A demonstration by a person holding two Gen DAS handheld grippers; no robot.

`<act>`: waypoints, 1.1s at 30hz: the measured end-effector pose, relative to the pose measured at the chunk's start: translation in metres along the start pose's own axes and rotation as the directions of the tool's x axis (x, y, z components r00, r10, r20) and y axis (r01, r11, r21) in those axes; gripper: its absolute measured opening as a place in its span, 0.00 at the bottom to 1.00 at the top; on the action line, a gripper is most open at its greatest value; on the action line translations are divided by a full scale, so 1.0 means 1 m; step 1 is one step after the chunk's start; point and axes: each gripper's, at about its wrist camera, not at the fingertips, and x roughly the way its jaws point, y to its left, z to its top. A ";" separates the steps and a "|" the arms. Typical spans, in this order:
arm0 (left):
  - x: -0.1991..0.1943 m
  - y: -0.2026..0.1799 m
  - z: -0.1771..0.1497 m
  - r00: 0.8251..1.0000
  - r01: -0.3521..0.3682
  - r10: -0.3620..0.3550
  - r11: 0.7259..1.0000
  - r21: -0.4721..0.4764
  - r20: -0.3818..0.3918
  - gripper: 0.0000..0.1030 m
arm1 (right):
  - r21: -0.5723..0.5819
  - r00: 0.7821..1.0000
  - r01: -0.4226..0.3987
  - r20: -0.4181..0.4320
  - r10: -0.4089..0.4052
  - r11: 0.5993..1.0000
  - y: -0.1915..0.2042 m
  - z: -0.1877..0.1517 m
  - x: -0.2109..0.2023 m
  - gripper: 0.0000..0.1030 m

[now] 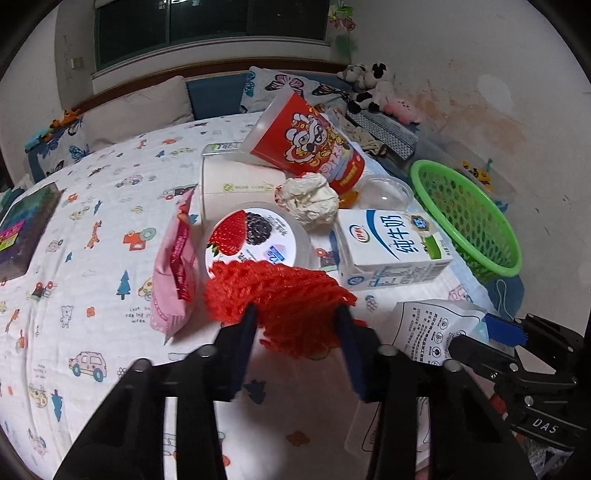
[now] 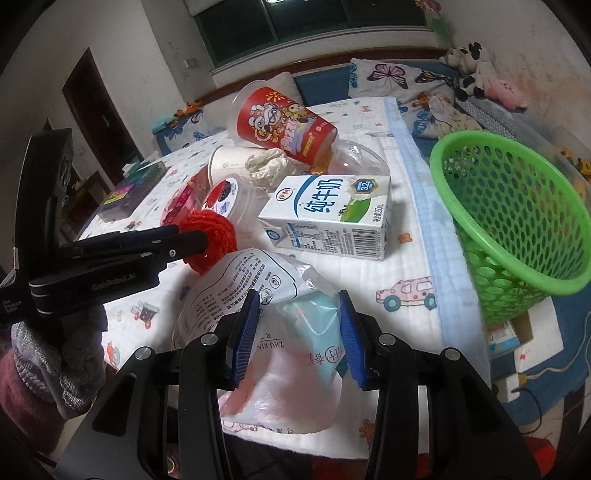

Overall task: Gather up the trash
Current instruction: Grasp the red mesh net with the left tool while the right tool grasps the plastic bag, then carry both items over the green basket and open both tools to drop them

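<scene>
Left gripper (image 1: 297, 317) clamps red foam net (image 1: 280, 295); right gripper (image 2: 297, 314) pinches plastic bag (image 2: 280, 332).

Bedroom, dim and lit from indoors. Dark window (image 1: 210, 26) high on the far wall, white sill beneath. Right wall (image 1: 480, 85) whitish, stained and blotchy. Dark doorway (image 2: 98, 114) at left. Bed under a white quilt (image 1: 92, 206) printed with cartoon cars and trees — butterfly pillows (image 1: 291, 86) and a plain cushion (image 1: 140, 107) along the wooden headboard. Plush toys (image 1: 373, 86) heaped in the corner, a pink one among them.
</scene>
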 end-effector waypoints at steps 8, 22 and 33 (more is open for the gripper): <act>-0.027 -0.002 -0.001 0.999 0.040 -0.041 0.999 0.013 0.036 0.26 | -0.006 1.000 0.002 0.021 -0.002 1.000 -0.001 0.005 -0.022 0.42; -0.053 -0.060 0.060 0.974 0.187 -0.199 0.976 0.111 0.107 0.25 | 0.090 0.905 0.355 0.217 -0.366 0.931 -0.096 0.064 -0.078 0.42; -0.003 -0.127 0.114 0.956 0.273 -0.287 0.944 0.187 0.051 0.25 | 0.155 0.833 0.498 0.185 -0.520 0.853 -0.186 0.082 -0.061 0.46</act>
